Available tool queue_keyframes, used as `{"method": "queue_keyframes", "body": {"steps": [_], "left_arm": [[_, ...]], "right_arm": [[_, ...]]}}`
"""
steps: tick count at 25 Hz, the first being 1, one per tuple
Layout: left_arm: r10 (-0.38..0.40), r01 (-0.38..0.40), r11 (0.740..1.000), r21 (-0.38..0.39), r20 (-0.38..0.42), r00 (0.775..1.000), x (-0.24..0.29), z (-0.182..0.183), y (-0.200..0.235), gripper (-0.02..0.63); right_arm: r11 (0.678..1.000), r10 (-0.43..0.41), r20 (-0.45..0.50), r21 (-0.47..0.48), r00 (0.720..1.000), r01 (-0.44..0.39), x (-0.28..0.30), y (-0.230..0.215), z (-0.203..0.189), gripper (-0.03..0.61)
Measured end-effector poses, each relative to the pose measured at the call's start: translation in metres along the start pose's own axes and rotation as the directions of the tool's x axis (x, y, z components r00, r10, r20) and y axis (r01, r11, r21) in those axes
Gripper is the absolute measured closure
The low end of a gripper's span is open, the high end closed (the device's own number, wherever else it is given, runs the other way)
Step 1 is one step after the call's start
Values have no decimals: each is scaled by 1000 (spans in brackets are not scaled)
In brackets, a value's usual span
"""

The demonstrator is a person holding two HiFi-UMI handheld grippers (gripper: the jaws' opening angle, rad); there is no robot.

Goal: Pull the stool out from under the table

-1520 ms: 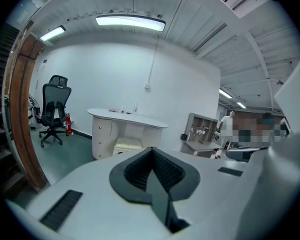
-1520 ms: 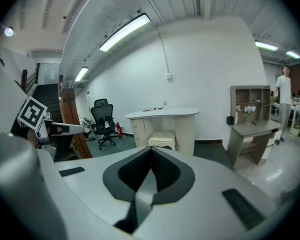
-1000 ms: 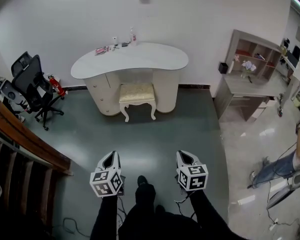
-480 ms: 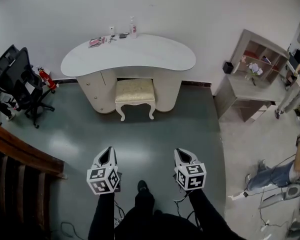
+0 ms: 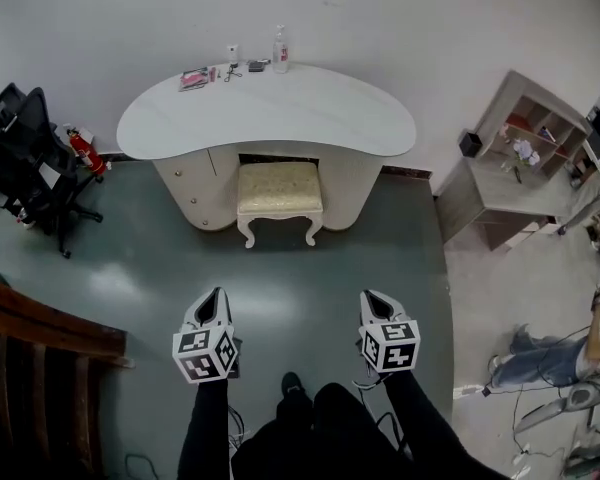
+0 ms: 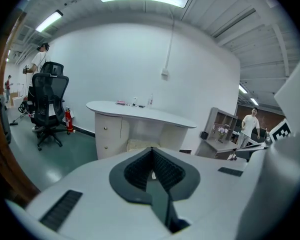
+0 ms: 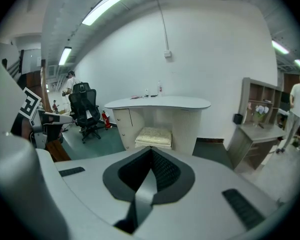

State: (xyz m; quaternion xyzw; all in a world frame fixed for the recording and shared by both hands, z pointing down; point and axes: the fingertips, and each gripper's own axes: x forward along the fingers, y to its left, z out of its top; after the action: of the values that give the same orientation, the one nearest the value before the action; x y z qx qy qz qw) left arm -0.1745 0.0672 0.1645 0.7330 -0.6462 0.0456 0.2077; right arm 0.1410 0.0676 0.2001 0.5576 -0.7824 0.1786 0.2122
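A cream cushioned stool (image 5: 279, 192) with curved white legs stands half tucked under the white kidney-shaped table (image 5: 270, 113). It also shows in the right gripper view, the stool (image 7: 154, 135) sitting in the table's knee gap, and partly in the left gripper view as the stool (image 6: 135, 145). My left gripper (image 5: 214, 308) and right gripper (image 5: 373, 306) hover over the green floor well short of the stool, both shut with nothing between the fingers. Each points toward the table.
A black office chair (image 5: 25, 158) and a red extinguisher (image 5: 86, 153) stand left of the table. A wooden railing (image 5: 40, 328) runs at lower left. A grey shelf unit (image 5: 515, 158) stands to the right. Small bottles (image 5: 279, 53) sit on the tabletop. A person (image 6: 250, 125) stands far right.
The view has moved closer to the table and shifted slightly, so the table and stool look larger. Both grippers keep their places ahead of me and stay shut.
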Motion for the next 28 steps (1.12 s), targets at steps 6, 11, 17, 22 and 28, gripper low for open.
{"method": "queue_keyframes", "body": {"steps": [6, 11, 17, 22, 28], "left_arm": [[10, -10, 1000, -15, -5, 1000, 35, 0, 21, 606], [25, -25, 1000, -7, -34, 999, 69, -4, 34, 606], [50, -50, 999, -1, -74, 996, 123, -13, 48, 606], [79, -80, 997, -6, -104, 991, 175, -35, 63, 604], [78, -80, 997, -5, -157, 985, 242, -83, 74, 604]], "right_arm": [[999, -28, -35, -30, 999, 27, 30, -5, 7, 574], [998, -24, -61, -57, 998, 21, 65, -10, 12, 574], [997, -8, -115, -78, 993, -1, 124, -25, 7, 574], [996, -2, -134, -91, 991, -11, 187, -39, -3, 575], [994, 5, -161, -105, 987, -22, 262, -60, -31, 574]]}}
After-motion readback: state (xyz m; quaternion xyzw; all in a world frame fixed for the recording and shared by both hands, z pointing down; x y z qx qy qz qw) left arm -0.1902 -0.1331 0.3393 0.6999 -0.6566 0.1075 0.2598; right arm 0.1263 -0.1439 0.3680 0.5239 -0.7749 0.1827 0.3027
